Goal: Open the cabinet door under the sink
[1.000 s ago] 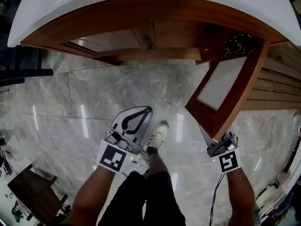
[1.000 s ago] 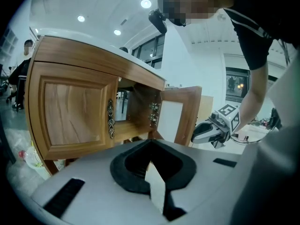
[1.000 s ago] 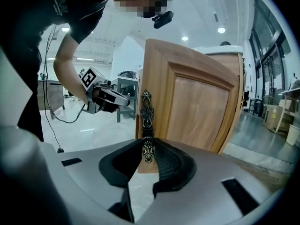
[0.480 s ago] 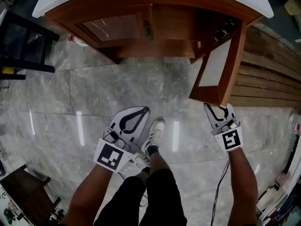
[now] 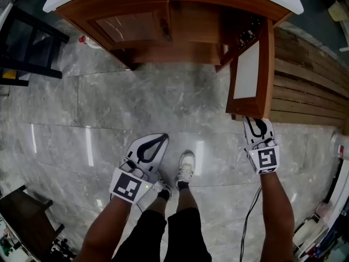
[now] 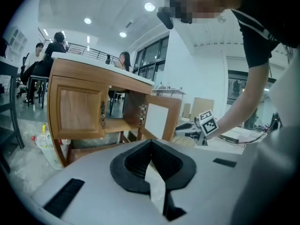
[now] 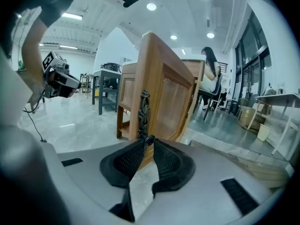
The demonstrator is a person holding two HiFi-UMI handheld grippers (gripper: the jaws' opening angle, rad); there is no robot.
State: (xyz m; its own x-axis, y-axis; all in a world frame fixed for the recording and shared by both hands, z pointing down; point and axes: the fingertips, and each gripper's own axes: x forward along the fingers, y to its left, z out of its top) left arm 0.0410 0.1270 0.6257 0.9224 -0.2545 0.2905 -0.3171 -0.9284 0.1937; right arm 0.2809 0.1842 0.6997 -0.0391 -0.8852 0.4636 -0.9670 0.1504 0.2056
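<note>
R hand-held gripper (image 5: 256, 124), jaws just closed tighter, nips the handle (image 7: 144, 111) of the cabinet door (image 5: 246, 78), which stands open at the cabinet's right end. Hold firm and follow the hinge arc. L hand-held gripper (image 5: 162, 138) is pinched together, empty.

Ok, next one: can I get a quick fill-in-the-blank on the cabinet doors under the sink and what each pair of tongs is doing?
1. The right door stands ____, while the left door is closed.
2. The right tongs are closed on the right door's dark metal ____.
3. The left tongs are shut, away from the cabinet, and hold ____.

Missing words: open; handle; nothing.
</note>
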